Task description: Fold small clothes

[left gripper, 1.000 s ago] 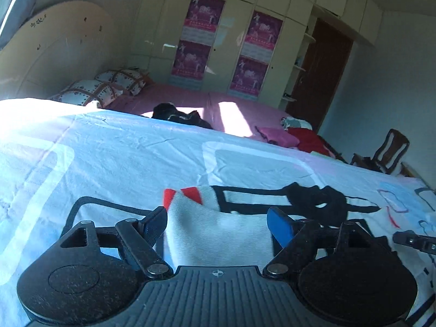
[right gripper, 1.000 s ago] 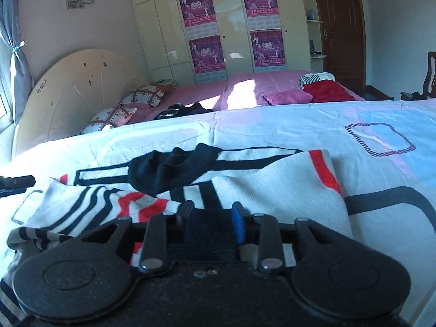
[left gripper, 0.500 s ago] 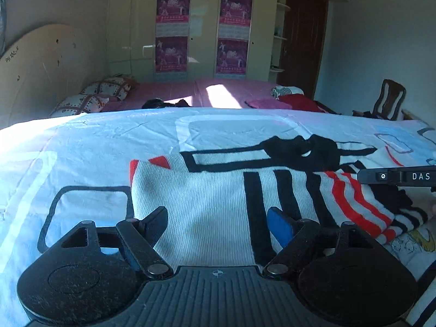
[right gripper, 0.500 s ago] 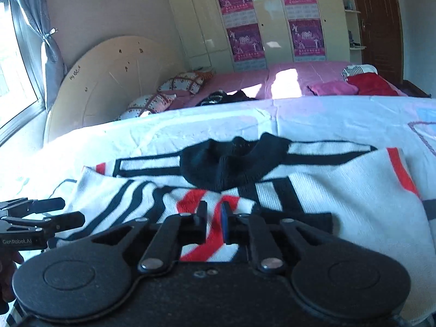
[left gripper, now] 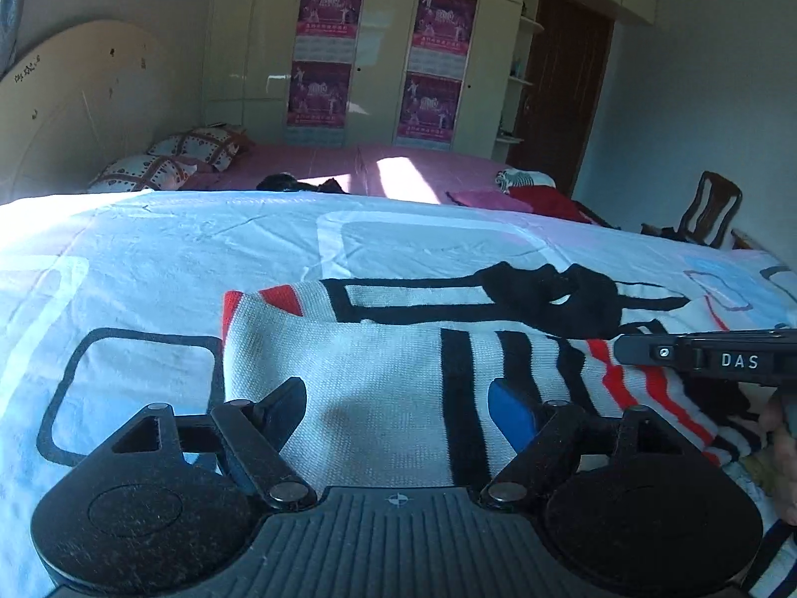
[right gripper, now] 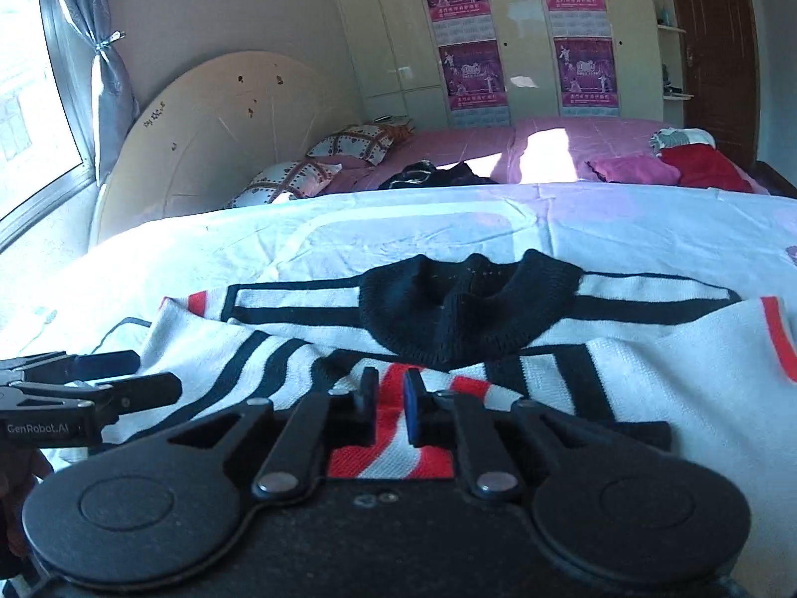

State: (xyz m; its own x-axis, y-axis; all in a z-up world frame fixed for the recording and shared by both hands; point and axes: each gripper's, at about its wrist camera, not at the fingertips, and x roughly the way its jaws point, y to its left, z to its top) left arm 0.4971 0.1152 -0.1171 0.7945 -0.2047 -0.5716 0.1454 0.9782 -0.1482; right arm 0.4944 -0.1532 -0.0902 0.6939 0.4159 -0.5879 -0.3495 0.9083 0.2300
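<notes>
A white knit sweater with black and red stripes and a black collar lies flat on the pale bedsheet. My left gripper hovers open over the sweater's near left part, with white knit showing between its wide-apart fingers and no pad pressing on it. My right gripper is pinched on the red-striped sleeve, which lies across the sweater's body. In the left wrist view the right gripper reaches in from the right edge. From the right wrist view the left gripper sits at the far left.
The sheet carries printed outlined rectangles. Beyond it lies a pink bed with patterned pillows, dark clothes and a red and pink pile. A wardrobe with posters, a dark door and a wooden chair stand behind.
The right gripper narrowed onto the sleeve and carried it left across the sweater's body. The left gripper shifted and dipped, still open, so more of the sweater and the right gripper came into its view.
</notes>
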